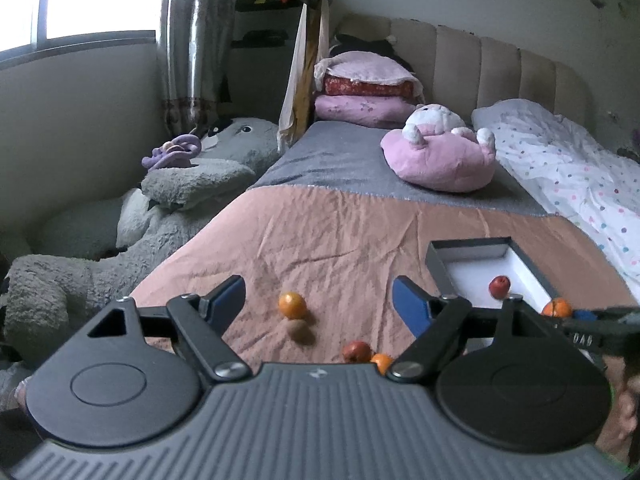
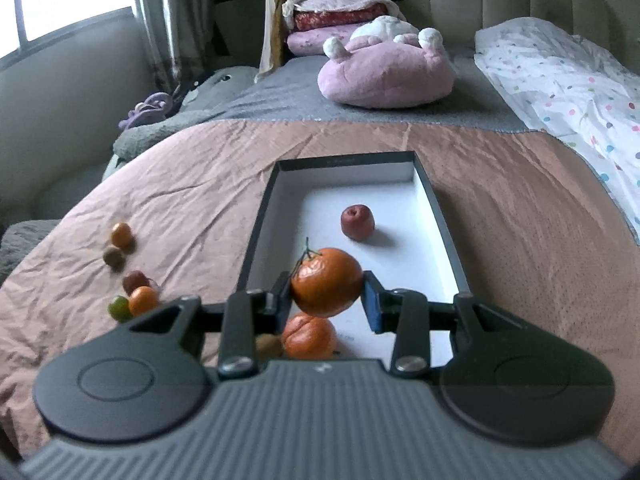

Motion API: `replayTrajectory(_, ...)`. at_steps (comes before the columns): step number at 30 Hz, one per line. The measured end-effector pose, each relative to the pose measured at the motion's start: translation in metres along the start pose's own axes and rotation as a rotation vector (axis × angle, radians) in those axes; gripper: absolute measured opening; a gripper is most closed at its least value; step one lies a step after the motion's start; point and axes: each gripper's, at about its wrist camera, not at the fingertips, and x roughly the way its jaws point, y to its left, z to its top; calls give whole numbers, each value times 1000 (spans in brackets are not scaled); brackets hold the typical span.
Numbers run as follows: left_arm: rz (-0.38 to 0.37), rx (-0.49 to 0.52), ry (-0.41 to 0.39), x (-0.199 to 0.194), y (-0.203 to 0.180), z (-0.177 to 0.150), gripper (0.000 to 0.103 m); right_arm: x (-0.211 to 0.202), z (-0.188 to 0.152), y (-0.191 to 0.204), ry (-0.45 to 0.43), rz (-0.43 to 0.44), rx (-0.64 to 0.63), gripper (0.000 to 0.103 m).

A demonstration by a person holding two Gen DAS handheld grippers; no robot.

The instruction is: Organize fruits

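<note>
The right hand-held gripper (image 2: 326, 294) clamps a stemmed orange (image 2: 326, 282) over the box (image 2: 256, 232) (a red fruit (image 2: 357, 222) inside); the left hand-held gripper (image 1: 318, 300) gapes above the bed (image 1: 320, 232), apparently empty.

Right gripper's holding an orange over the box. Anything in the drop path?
Yes. Another orange lies in the box right beneath the held orange in the right gripper. The red fruit sits farther in; the floor between them is bare.
</note>
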Motion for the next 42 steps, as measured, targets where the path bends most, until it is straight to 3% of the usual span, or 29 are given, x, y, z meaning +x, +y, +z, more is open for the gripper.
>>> replayTrajectory(8,57,-22,30,22,18,-27,84,11,3,0,6,-68,-8,41)
replayTrajectory(10,56,-58,44,26,24,-29,84,10,2,3,-12,-82,-29,46)
replayTrajectory(19,92,-95,41,35,34,-35,84,-12,0,11,-50,-89,-47,46)
replayTrajectory(31,111,-130,3,24,37,-35,84,-64,-33,70,-87,53,-210,45)
replayTrajectory(37,121,-122,2,17,37,-36,84,-61,-50,98,-20,147,-308,41)
replayTrajectory(42,117,-117,8,18,36,-37,84,-40,-58,115,47,118,-362,39)
